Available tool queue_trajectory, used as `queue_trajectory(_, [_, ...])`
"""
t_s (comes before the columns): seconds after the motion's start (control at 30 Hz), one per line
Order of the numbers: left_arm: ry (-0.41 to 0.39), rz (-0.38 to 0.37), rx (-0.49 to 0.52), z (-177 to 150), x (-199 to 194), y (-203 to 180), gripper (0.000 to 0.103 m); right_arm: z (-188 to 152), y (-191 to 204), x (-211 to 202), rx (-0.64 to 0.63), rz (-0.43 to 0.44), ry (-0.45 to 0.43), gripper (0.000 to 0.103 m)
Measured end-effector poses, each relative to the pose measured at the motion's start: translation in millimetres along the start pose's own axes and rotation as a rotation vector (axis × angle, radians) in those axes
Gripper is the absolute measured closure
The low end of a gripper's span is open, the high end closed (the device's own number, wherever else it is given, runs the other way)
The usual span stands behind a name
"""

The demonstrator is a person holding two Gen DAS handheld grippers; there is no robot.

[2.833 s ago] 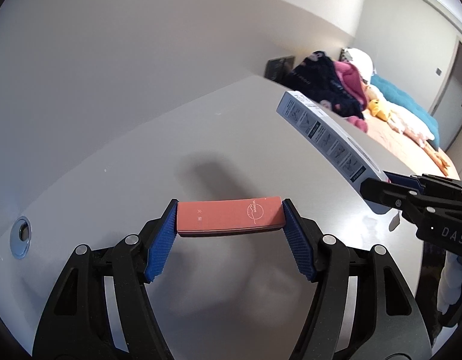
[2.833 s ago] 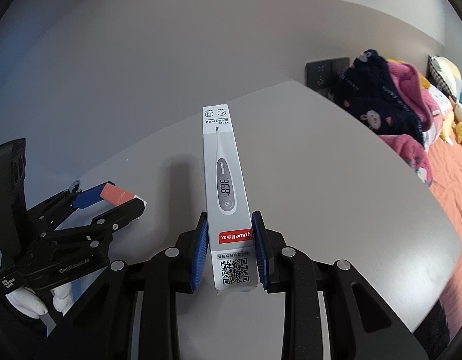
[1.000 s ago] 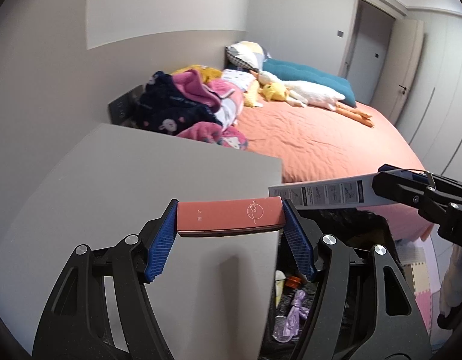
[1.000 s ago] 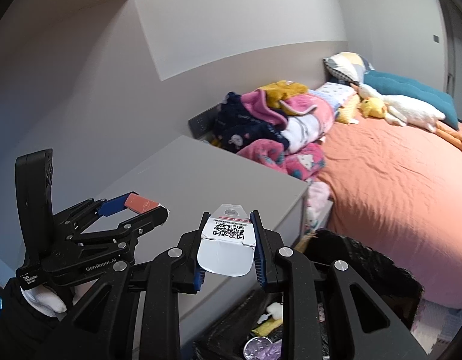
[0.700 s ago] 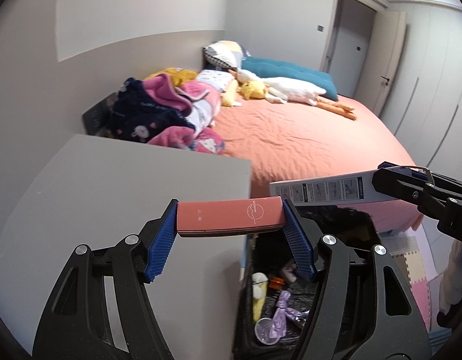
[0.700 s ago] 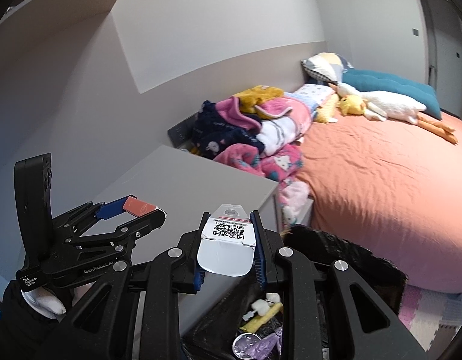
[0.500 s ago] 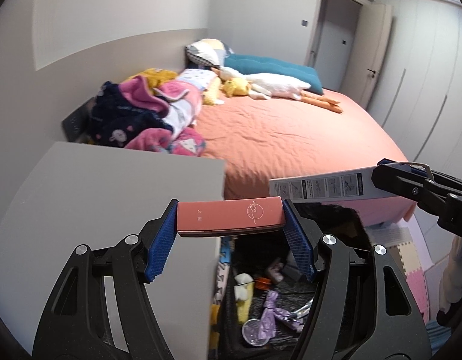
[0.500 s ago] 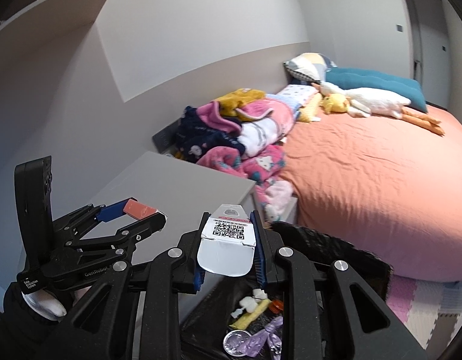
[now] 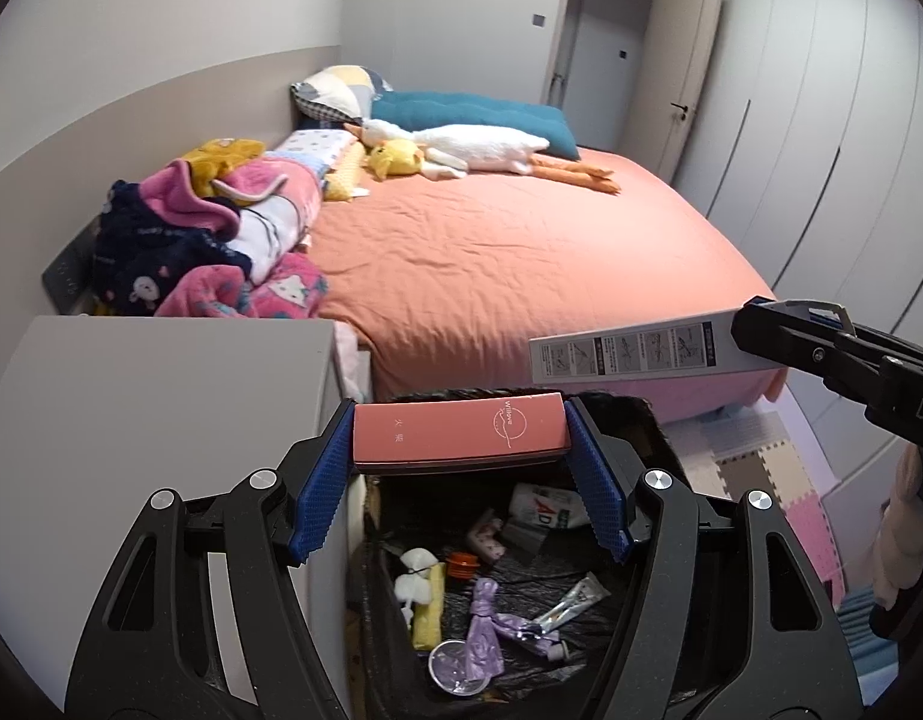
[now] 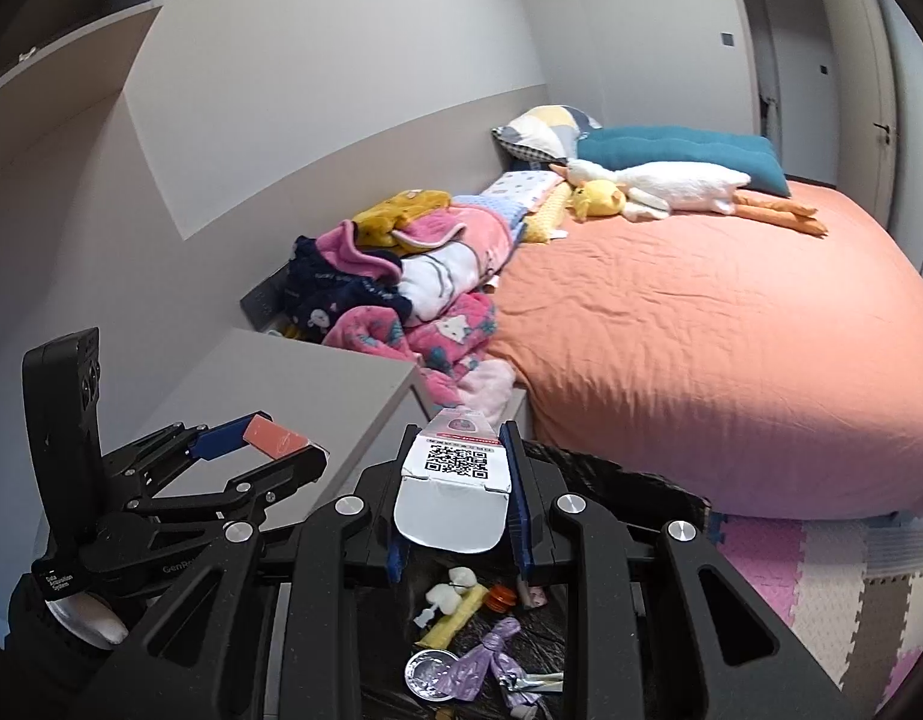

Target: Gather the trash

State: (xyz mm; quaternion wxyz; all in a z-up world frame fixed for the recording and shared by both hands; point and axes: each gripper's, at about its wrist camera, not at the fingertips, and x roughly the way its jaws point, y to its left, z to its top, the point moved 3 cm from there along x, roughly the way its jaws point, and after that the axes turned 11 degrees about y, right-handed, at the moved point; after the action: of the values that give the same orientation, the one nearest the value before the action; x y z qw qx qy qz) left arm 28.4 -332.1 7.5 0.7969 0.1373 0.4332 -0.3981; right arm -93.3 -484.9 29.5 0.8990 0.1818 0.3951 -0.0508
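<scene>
My left gripper (image 9: 459,474) is shut on a flat pink box (image 9: 458,433) and holds it level above a black-lined trash bin (image 9: 653,420). The pink box also shows in the right wrist view (image 10: 275,435) at the left. My right gripper (image 10: 456,498) is shut on a long white thermometer box (image 10: 455,480), also over the bin. That box shows in the left wrist view (image 9: 629,351) at the right, sticking out sideways. The bin holds several bits of trash, with a purple wrapper (image 9: 485,618) and a white tube (image 9: 548,507) among them.
A grey cabinet top (image 9: 149,396) lies left of the bin. A bed with an orange sheet (image 9: 509,264) stands behind, with piled clothes (image 9: 209,240) and plush toys (image 9: 461,150). Foam floor mats (image 10: 821,588) lie at the right. Wardrobe doors (image 9: 821,90) line the far right.
Both grippers have swung from over the grey cabinet top to the right, above the open trash bin. Each keeps hold of its box.
</scene>
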Motion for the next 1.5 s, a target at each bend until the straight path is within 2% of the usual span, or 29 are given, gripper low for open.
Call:
queue_trajectory(0.07, [0.006, -0.018, 0.001, 1.9, 2.7, -2.8, 0.035, 0.3, -6.0, -1.6, 0.017, -0.009, -0.003, 0.075])
queue_trajectory(0.1, [0.005, -0.022, -0.002, 2.9, 2.6, -2.4, 0.030, -0.1, -9.4, -4.2, 0.031, -0.006, -0.013, 0.075])
queue_trajectory(0.13, [0.003, -0.024, -0.009, 4.0, 2.4, -1.4, 0.013, -0.1, -12.1, -6.1, 0.043, 0.001, -0.020, 0.069])
queue_trajectory(0.17, [-0.002, -0.024, -0.017, 5.7, 1.1, -1.1, 0.006, 0.7, -14.7, -8.3, 0.055, 0.004, -0.029, 0.052])
queue_trajectory(0.23, [-0.021, -0.027, -0.026, 8.3, -2.5, -1.7, 0.006, 1.7, -18.7, -15.2, 0.071, -0.023, -0.065, 0.034])
queue_trajectory(0.37, [-0.008, -0.014, -0.048, 13.8, -5.4, -1.2, 0.006, 3.5, -22.0, -23.0, 0.069, -0.061, -0.090, 0.024])
queue_trajectory(1.5, [-0.012, 0.001, 0.002, 12.7, -11.5, -11.8, 0.006, 0.6, -18.7, -20.8, 0.062, -0.068, -0.085, 0.023])
